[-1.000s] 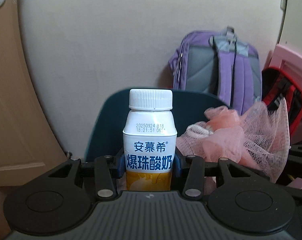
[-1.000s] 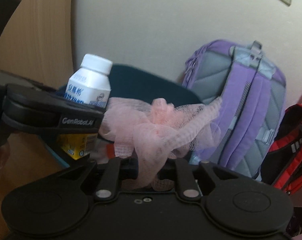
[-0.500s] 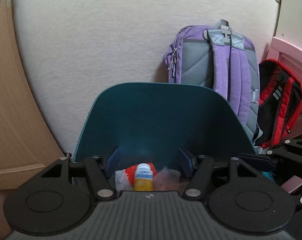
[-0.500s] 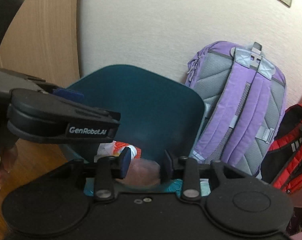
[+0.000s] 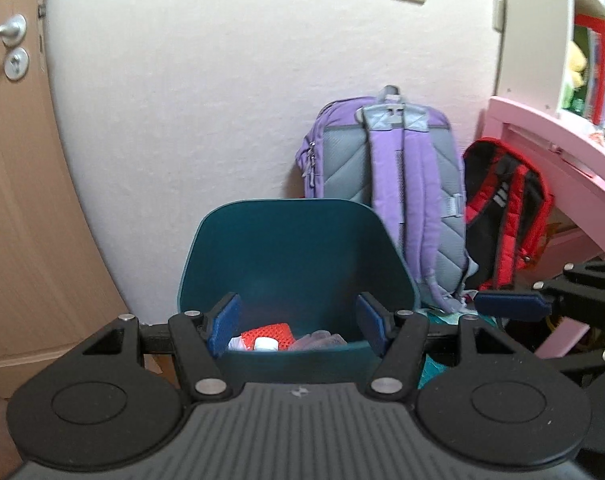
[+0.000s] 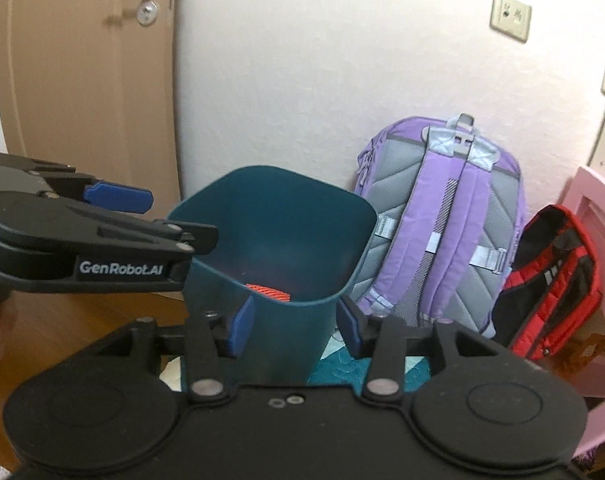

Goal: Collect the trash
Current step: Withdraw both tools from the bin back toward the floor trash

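Note:
A teal trash bin (image 5: 294, 248) stands on the floor against the wall. At its bottom lie a white-capped yogurt bottle (image 5: 266, 345), a red mesh (image 5: 268, 332) and a pale pink net (image 5: 318, 338). My left gripper (image 5: 298, 326) hovers before the bin's near rim, open, with nothing between its blue pads. My right gripper (image 6: 295, 329) is level with it at the bin (image 6: 270, 216); its jaws are opening and hold nothing. Only the red mesh (image 6: 268, 292) shows inside in the right wrist view. The left gripper's body (image 6: 102, 216) fills that view's left side.
A purple and grey backpack (image 5: 394, 184) leans on the wall right of the bin, with a red and black backpack (image 5: 502, 208) beside it under a pink desk (image 5: 562, 152). A wooden door (image 6: 82, 80) stands at the left. A teal mat (image 6: 334, 372) covers the floor.
The left gripper let go of the yogurt bottle and the right one the pink net; both now lie in the bin. Both grippers opened and drew back and up from the bin.

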The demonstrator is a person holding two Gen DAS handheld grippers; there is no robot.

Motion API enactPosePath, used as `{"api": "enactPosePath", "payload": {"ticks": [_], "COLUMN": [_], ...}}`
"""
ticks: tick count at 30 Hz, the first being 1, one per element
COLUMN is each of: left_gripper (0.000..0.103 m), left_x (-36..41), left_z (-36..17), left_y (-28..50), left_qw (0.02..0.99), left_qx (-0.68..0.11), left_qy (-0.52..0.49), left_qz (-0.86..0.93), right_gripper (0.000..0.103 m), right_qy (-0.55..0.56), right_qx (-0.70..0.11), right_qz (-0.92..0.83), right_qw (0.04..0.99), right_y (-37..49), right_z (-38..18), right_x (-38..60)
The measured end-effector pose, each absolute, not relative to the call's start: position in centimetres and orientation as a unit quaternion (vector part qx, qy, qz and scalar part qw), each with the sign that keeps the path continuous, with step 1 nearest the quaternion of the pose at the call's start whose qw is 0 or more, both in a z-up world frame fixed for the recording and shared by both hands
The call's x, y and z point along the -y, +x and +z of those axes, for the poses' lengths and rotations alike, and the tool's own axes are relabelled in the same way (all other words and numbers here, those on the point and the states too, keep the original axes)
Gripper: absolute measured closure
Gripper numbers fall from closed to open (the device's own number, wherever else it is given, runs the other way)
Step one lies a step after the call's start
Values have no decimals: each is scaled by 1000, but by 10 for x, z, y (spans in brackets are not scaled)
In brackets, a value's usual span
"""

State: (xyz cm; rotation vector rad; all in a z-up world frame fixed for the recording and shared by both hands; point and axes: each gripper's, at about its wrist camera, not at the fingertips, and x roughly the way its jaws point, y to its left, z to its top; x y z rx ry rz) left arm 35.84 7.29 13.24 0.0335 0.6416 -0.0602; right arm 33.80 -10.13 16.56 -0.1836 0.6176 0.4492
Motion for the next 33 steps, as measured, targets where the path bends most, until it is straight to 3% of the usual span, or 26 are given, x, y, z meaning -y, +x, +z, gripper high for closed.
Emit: {"api": "enactPosePath", "payload": {"ticks": [7, 10, 17, 30, 32, 33], "left_gripper": [40, 32, 32, 19, 16, 10], "left_x": [-72, -71, -63, -59, -60, -60], "left_z": [151, 156, 157, 111, 99, 92], "left_y": [298, 273, 223, 166, 161, 160], "left_qw": [952, 954, 955, 950, 947, 946], "left_qx": [-302, -295, -291, -305, -311, -314], "left_qy": [18, 19, 16, -20, -24, -25], "left_qz": [-40, -43, -56, -72, -74, -74], "right_gripper": [54, 53, 49, 47, 47, 47], "right_qy": [-79, -73, -64, -33, -28, -25], "right_qx": [-285, -282, -280, -326, -336, -342], "right_qz": [221, 221, 227, 214, 211, 209], "right_qw": [929, 931, 930, 920, 917, 916], "right_y": [282, 261, 219, 179, 178, 179], "right_z": [181, 182, 170, 99, 83, 74], "right_x": [119, 127, 146, 170, 171, 171]}}
